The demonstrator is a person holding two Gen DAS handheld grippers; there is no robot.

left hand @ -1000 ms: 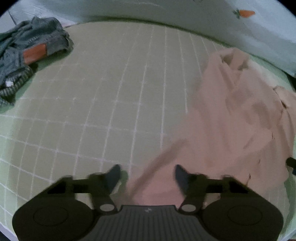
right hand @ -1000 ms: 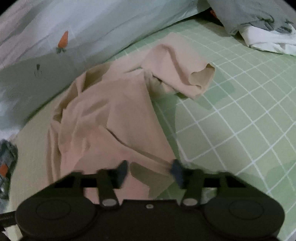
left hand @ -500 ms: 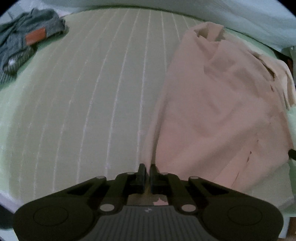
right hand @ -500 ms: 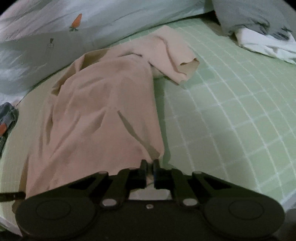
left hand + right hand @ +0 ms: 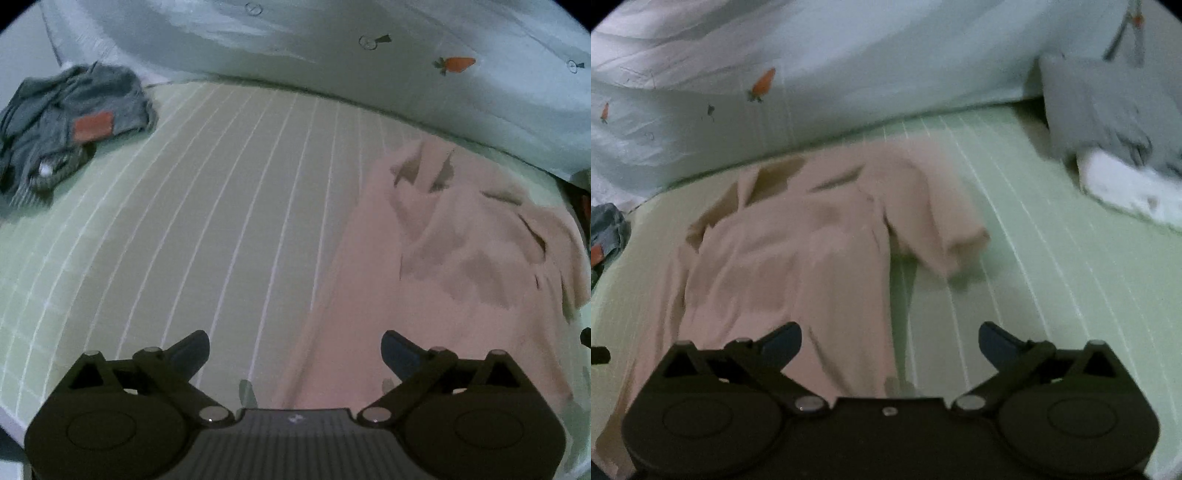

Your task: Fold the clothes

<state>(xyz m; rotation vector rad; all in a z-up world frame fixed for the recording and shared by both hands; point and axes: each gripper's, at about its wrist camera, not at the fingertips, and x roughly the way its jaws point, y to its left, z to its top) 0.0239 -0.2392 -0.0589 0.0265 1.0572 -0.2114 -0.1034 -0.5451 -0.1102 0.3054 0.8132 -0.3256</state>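
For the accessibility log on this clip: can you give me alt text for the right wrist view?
A pale pink garment lies spread on a green grid-lined bed sheet, one sleeve flopped out to the right, with the right gripper over its near hem, jaws wide open. Behind is a light quilt with carrot prints; grey and white clothes are piled at far right.

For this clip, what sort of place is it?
Most likely a bedroom, on a bed: a green grid-lined sheet, a carrot-print duvet bunched along the back, and a pink shirt spread out among other clothes.
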